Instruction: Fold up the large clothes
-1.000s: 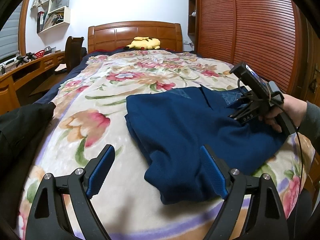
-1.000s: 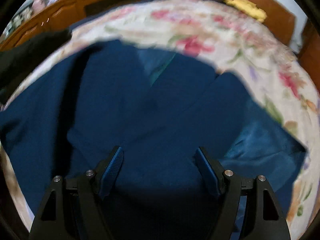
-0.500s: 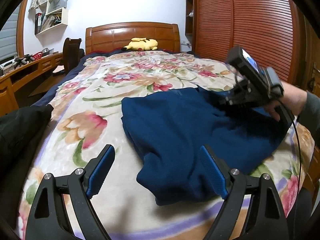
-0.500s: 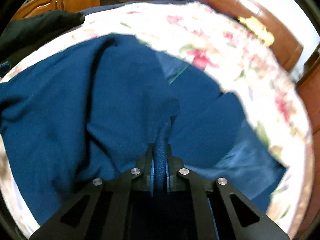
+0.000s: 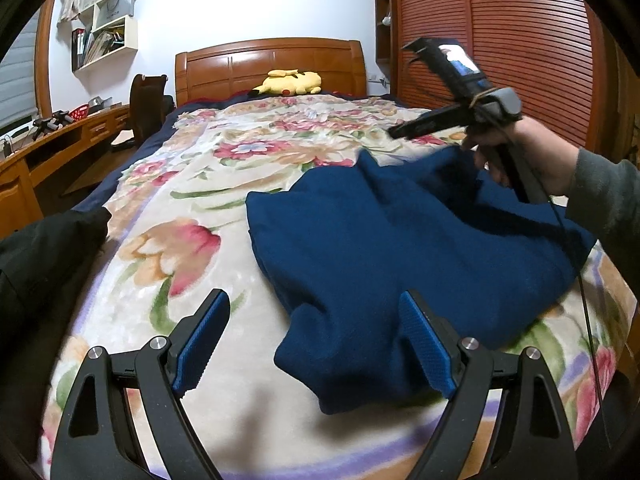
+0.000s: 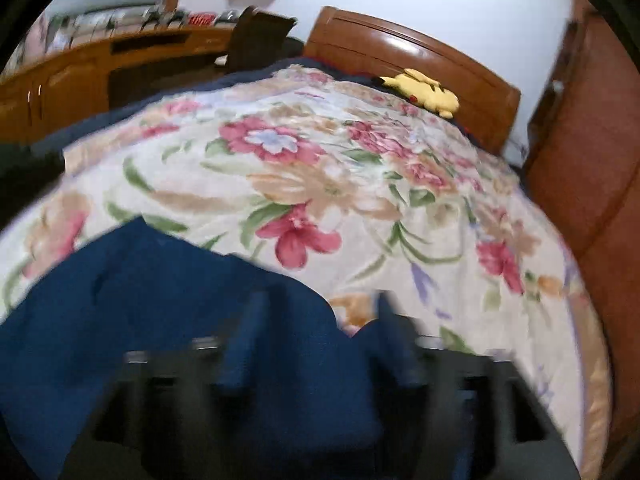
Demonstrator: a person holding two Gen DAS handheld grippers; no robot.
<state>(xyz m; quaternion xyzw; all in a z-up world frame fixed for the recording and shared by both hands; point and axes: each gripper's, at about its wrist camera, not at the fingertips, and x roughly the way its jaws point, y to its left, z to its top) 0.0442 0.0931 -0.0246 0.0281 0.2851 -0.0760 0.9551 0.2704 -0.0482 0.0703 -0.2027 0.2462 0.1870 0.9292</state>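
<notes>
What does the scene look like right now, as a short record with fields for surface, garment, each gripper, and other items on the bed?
surface: bed with floral blanket
garment: navy blue garment, partly folded, lying on the blanket
left gripper: open, nothing between its fingers
right gripper: jaws opening, above the garment's far edge, blurred
other items: yellow plush toy by the headboard; black garment at the bed's left edge

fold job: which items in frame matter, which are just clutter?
Job:
- blue garment
- floral blanket, the folding surface
- left gripper, open, empty
- right gripper, jaws opening, raised above the garment

Clutter:
- yellow plush toy
- black clothing
- desk
- chair
- wall shelves
</notes>
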